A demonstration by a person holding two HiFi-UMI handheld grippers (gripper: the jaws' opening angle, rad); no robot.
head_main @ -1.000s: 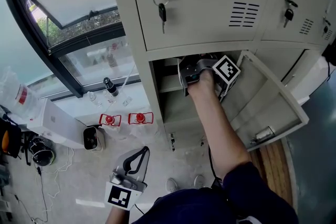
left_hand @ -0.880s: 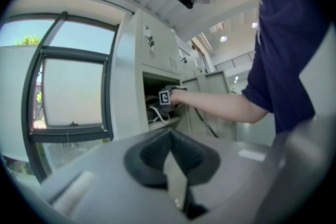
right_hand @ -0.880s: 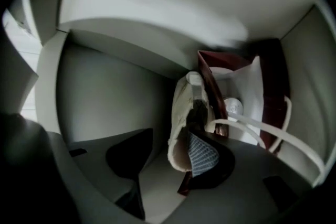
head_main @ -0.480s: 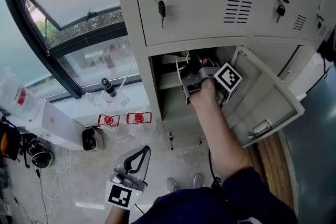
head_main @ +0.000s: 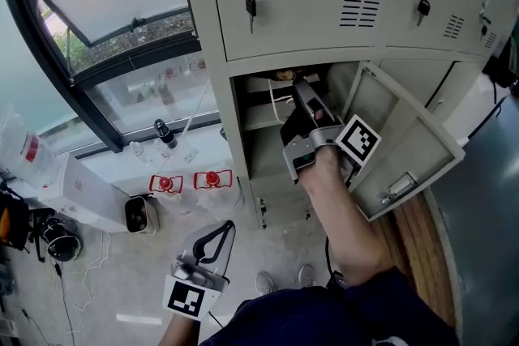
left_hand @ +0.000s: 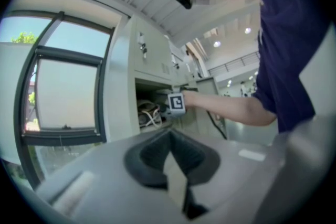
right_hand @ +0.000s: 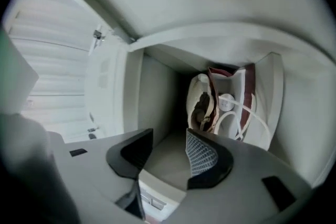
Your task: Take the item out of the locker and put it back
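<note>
The item, a white and dark red bag with white cords [right_hand: 220, 105], rests at the back of the open locker compartment [head_main: 268, 150]; it also shows in the left gripper view [left_hand: 149, 113]. My right gripper [head_main: 298, 87] [right_hand: 169, 136] is at the compartment's mouth, pointing in and slightly upward, apart from the bag. Its jaws have just been opening and stand open with nothing between them. My left gripper [head_main: 223, 229] [left_hand: 170, 134] hangs low in front of the locker, its pads together, holding nothing.
The compartment's door [head_main: 405, 142] swings out to the right of my right arm. Keys [head_main: 250, 8] hang from the closed door above. On the floor by the window are a dark bottle [head_main: 166, 134], two red-capped items [head_main: 212, 180], a white box [head_main: 89, 190] and cables.
My right gripper has drawn back out of the compartment toward the person, leaving the bag inside. The left gripper has stayed put.
</note>
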